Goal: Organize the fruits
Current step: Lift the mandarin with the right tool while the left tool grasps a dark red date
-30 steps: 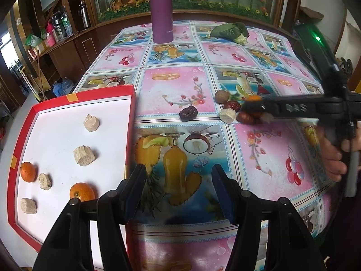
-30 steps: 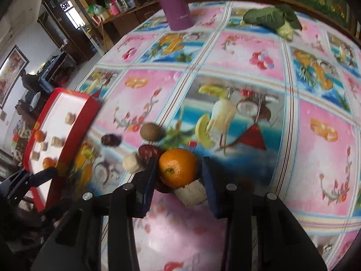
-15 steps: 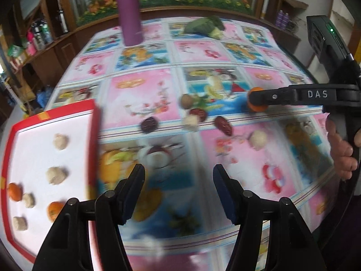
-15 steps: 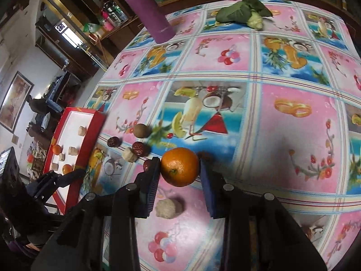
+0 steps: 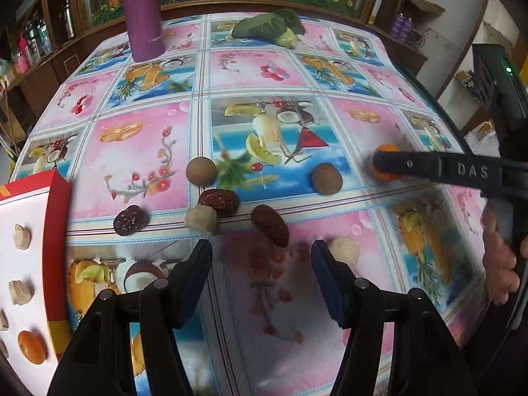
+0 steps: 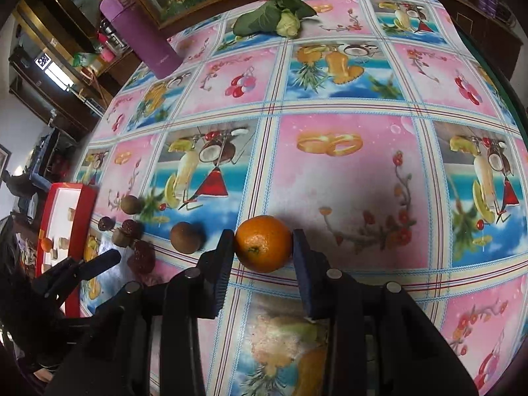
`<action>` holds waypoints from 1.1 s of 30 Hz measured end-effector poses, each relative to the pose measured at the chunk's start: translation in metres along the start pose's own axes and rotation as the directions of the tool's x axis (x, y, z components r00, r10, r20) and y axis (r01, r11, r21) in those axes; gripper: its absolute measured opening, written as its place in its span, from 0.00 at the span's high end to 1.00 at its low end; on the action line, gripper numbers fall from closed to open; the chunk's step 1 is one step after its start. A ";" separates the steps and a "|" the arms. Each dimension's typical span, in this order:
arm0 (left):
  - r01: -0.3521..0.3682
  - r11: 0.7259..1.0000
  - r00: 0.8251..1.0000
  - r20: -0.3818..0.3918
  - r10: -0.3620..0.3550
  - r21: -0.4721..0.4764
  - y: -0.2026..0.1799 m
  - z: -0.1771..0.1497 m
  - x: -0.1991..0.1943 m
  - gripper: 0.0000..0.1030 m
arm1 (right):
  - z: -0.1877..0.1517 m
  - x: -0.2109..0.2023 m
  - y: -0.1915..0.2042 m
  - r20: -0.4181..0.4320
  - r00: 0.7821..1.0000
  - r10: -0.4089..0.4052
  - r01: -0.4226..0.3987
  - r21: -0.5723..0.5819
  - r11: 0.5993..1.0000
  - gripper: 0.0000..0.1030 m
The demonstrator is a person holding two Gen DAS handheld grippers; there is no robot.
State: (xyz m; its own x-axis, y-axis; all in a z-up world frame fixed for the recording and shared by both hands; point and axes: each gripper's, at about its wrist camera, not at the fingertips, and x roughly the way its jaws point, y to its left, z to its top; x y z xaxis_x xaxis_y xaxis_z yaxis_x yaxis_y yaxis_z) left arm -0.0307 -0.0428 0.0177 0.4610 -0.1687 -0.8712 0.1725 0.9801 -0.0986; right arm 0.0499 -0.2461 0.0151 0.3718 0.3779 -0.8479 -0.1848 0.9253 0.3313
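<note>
Fruits — a round orange mandarin (image 6: 264, 243) is pinched by the right hand-held gripper (image 6: 263, 254) at frame centre; brown longans (image 5: 201, 171), red dates (image 5: 270, 225) lie left. Left hand-held gripper (image 5: 260, 257) gapes, empty — its view shows the red-rimmed white tray (image 5: 61, 217).

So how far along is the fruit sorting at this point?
Partly done. The red tray already holds an orange and several pale chunks. In hand: the right tongs grip an orange. Left on the tablecloth: two brown round fruits, red dates and pale chunks. The left tongs are open, empty.
</note>
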 end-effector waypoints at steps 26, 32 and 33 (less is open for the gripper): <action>0.014 0.996 0.998 0.057 -0.019 0.093 0.010 -0.004 0.000 0.85 | -0.009 0.008 0.020 0.014 0.992 -0.125 0.126 -0.122 0.985 0.63; 0.036 0.994 0.998 0.039 -0.040 0.099 0.019 -0.022 -0.012 0.85 | -0.009 0.009 0.022 0.027 0.989 -0.142 0.144 -0.125 0.982 0.64; 0.038 0.995 0.998 0.040 -0.042 0.097 0.020 -0.024 -0.013 0.85 | -0.009 0.010 0.023 0.030 0.989 -0.147 0.150 -0.126 0.981 0.64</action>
State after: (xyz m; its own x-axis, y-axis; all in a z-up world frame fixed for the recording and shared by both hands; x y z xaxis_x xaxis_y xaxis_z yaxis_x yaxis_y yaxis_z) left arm -0.0540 -0.0185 0.0160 0.4876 -0.2135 -0.8465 0.2730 0.9583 -0.0845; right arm 0.0412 -0.2214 0.0108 0.4221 0.2384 -0.8746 -0.2398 0.9598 0.1459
